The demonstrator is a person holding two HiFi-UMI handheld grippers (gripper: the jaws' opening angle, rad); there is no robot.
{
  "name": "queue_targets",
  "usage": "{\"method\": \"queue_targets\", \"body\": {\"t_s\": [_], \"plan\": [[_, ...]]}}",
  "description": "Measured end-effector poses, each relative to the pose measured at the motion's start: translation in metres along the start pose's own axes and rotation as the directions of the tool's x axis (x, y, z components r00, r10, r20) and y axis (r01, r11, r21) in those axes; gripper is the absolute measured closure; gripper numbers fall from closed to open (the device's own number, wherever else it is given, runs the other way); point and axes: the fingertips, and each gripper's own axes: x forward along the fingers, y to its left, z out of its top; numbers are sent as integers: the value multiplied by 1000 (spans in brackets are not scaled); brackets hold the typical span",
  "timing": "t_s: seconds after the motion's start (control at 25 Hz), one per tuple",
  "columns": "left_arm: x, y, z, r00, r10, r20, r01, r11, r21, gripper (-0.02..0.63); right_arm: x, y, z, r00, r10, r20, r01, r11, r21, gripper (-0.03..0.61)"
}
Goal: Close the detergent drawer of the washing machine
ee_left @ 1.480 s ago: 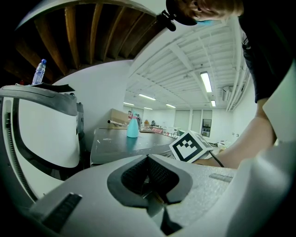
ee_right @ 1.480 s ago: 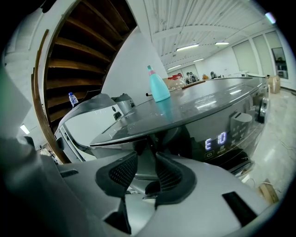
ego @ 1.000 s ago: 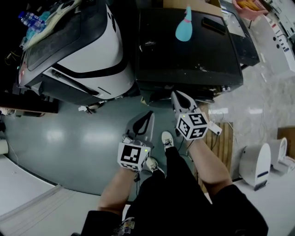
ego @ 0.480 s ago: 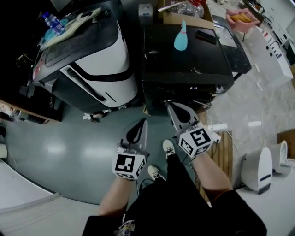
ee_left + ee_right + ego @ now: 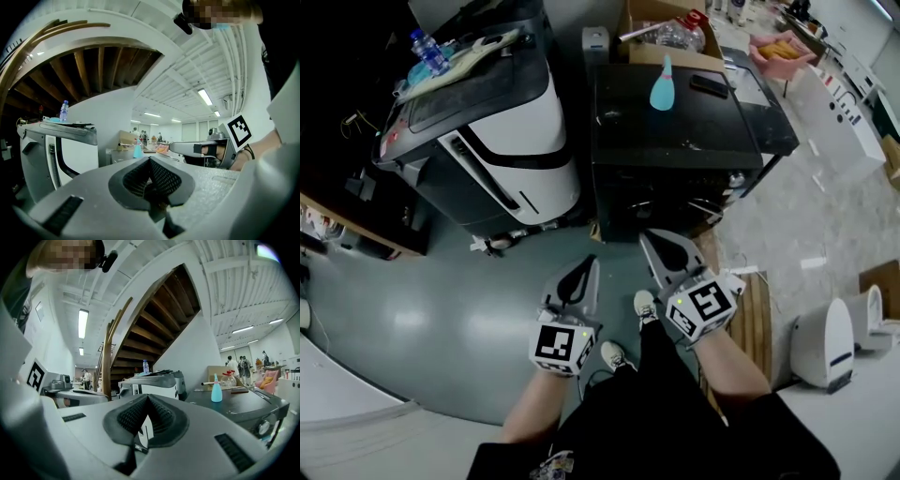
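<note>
A black washing machine [image 5: 675,112] stands ahead of me, with a teal bottle [image 5: 662,84] and a dark phone [image 5: 710,84] on its top. Its front face is dark and steeply foreshortened, so I cannot make out the detergent drawer. My right gripper [image 5: 645,236] is shut and empty, its tip just short of the machine's front lower edge. My left gripper [image 5: 589,262] is also shut and empty, over the grey floor to the left. In the right gripper view the shut right gripper [image 5: 146,397] points level, with the black machine [image 5: 248,404] at the right. The left gripper [image 5: 150,159] shows meshed pads and nothing between them.
A white and grey machine [image 5: 511,122] stands to the left, a water bottle [image 5: 427,47] and clutter on top. A cardboard box [image 5: 656,23] sits behind the black machine. A wooden board [image 5: 757,309] and a small white appliance [image 5: 820,342] are on the right. My shoes [image 5: 643,305] show below.
Both grippers have been lifted and carried along, still shut and empty. The head view has swung, so the machines sit lower in the picture and more clutter behind them shows.
</note>
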Motion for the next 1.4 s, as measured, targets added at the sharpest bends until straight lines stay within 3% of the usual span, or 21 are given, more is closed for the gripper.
{"method": "queue_targets", "body": {"t_s": [0.2,0.36,0.6,0.72,1.12,1.4], "plan": [[-14,-14,-2,1000,-15,18,15,1000,-21,611,-19,20,2,1000,4,-19,-4,1000,-19,580],[-21,-26,-13,999,-29,-37,28,999,-28,611,-33,25,1,1000,3,-28,-4,1000,-12,581],[-20,-48,-15,999,-36,-15,35,999,-12,611,-54,22,3,999,20,-36,-21,1000,-11,581],[-17,-65,-17,999,-27,-41,26,999,-29,611,-72,12,5,999,25,-38,-26,1000,-10,580],[0,-164,-27,999,7,-52,-8,1000,-28,611,-171,-33,-3,998,49,-38,-48,999,24,581],[-6,-229,-31,998,28,-51,-29,999,-13,611,-228,-39,-5,996,90,-26,-89,995,33,580]]}}
